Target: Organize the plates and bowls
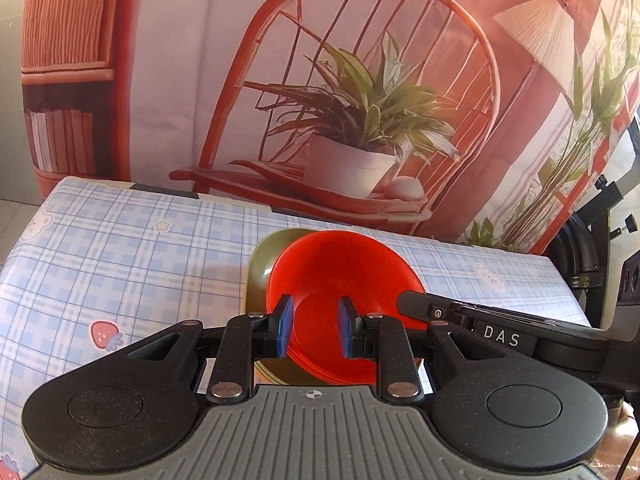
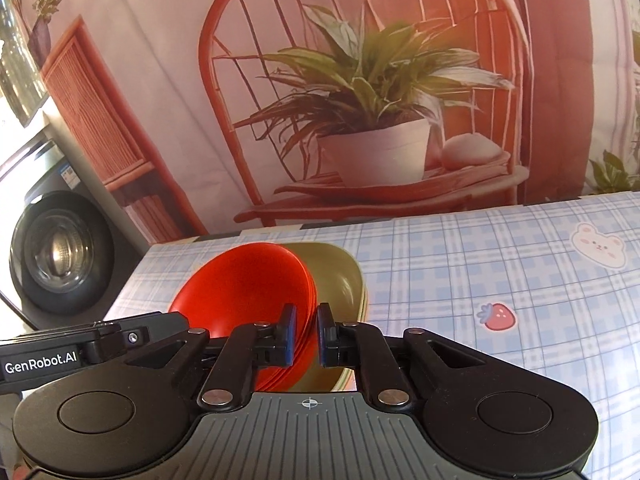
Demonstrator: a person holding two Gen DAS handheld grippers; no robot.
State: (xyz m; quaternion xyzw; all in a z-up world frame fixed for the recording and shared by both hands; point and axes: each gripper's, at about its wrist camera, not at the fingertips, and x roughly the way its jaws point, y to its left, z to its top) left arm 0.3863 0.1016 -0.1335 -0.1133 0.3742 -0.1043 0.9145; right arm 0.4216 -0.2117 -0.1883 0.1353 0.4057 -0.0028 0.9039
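The right wrist view alone shows a washing machine [image 2: 60, 256] beyond the desk's [image 2: 500, 272] left edge; the left wrist view alone shows dark stand hardware [image 1: 600, 248] past the desk's right edge. Both show a stack of red bowls [image 1: 340, 276], tilted, nested in olive green plates [image 1: 260, 272] near the desk's back edge, before a printed backdrop [image 1: 320, 80]. The left tongs [image 1: 316, 324] stand a little apart, the bowls' near rim between the blue pads; whether they press on it cannot be told. The right tongs [image 2: 307, 334] are nearly together, pinching the edge of the red bowls [image 2: 248, 280] beside the plates [image 2: 340, 276].
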